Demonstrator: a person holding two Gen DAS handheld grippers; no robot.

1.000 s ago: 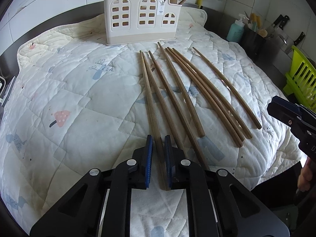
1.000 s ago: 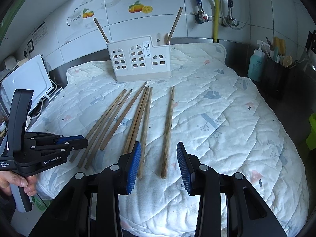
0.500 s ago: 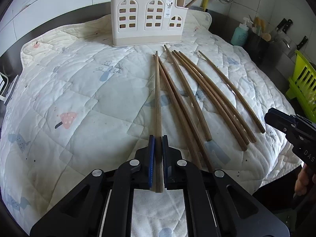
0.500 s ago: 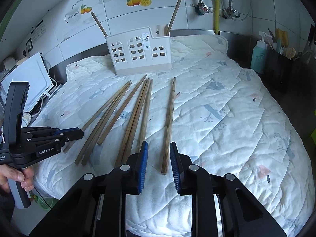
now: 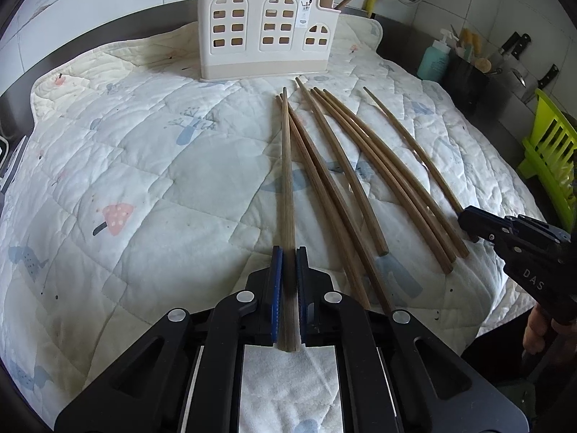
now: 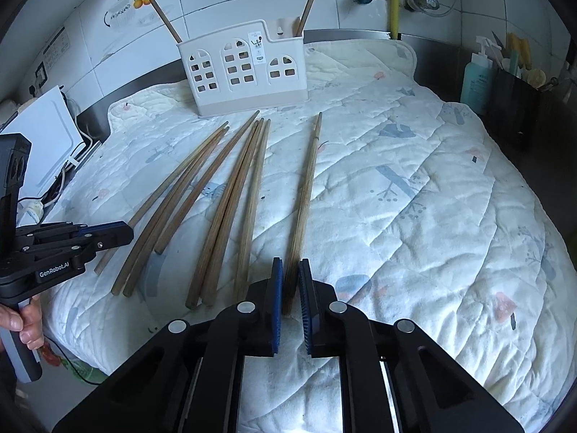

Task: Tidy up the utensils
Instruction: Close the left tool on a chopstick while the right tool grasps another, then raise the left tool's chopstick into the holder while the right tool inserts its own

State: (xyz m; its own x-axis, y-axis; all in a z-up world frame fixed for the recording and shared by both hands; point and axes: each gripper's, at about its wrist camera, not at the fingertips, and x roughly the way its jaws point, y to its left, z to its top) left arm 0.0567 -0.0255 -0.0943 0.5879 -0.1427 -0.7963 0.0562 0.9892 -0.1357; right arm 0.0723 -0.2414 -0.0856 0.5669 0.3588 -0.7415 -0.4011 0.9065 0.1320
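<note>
Left wrist view: the left gripper [image 5: 287,252] has its jaws clamped on one chopstick [image 5: 286,180], blue pads flat against both sides. The butt pokes out behind the jaws and the tip points straight at the white utensil holder [image 5: 267,29].

Over on the right wrist view, the right gripper [image 6: 290,270] has its jaws nearly together, straddling the near end of the lone chopstick [image 6: 306,195]. That one lies off to the holder's right-hand side. Thin slivers show beside the pads, so I cannot tell if they pinch.

Count them: eight sticks lie on the quilt [image 6: 414,187], all fanning back toward the holder. That is four in the left bunch [image 6: 173,198], three in the middle bunch [image 6: 234,198], and the single one. Two more stand leaning in the holder, one at each end.

Right of the single stick the quilt is bare out to the worktop's steel rim. Its near edge drops away just under both grippers. A teal bottle [image 6: 476,79] and a black tub [image 6: 512,108] sit far right of the holder.
</note>
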